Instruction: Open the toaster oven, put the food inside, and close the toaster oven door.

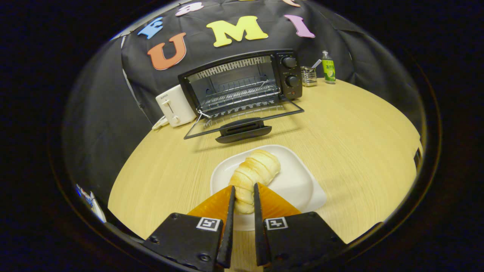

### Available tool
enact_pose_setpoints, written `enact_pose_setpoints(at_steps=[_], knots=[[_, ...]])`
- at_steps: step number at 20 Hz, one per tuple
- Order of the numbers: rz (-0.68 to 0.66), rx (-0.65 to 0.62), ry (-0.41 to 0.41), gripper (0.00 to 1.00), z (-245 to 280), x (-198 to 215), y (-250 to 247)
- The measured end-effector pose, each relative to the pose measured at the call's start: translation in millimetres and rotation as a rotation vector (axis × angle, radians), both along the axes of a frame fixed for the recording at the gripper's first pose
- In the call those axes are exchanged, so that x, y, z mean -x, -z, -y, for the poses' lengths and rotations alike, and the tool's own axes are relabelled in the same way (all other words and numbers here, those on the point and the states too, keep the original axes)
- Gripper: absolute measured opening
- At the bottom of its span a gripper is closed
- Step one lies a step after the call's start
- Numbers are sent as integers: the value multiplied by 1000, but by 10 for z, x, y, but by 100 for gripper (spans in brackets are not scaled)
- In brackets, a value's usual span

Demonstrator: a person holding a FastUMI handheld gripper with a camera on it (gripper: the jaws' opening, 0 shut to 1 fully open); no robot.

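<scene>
in the gripper view, the gripper (244, 189) has its two flat fingers closed narrowly on the near end of one bread roll (254, 173), both pressing its sides. the roll is pale gold, soft-looking and ridged in a spiral, lying on one smooth white plate (298, 177) with rounded corners, on a round light wood-grain table (351, 128). beyond the plate stands one black metal toaster oven (242, 83), its glass door (242, 121) folded down flat onto the table, a wire rack inside and two round knobs on its side panel. just beside it sits one white plastic toaster (174, 105); its small label is too small to read. on the other side are one wire mesh holder (309, 75) and one green-labelled bottle (328, 68).
</scene>
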State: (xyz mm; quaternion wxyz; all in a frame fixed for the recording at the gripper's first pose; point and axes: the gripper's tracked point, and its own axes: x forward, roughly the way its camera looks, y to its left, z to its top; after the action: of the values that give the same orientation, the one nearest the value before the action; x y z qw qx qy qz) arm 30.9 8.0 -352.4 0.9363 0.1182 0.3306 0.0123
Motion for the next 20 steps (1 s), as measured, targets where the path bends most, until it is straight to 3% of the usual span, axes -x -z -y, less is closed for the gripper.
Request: enact_pose_setpoints(at_steps=[10,20], knots=[[130,-133,-13,25,33,-74,-739],[208,-218,-25,25,-10,-878,-1377]])
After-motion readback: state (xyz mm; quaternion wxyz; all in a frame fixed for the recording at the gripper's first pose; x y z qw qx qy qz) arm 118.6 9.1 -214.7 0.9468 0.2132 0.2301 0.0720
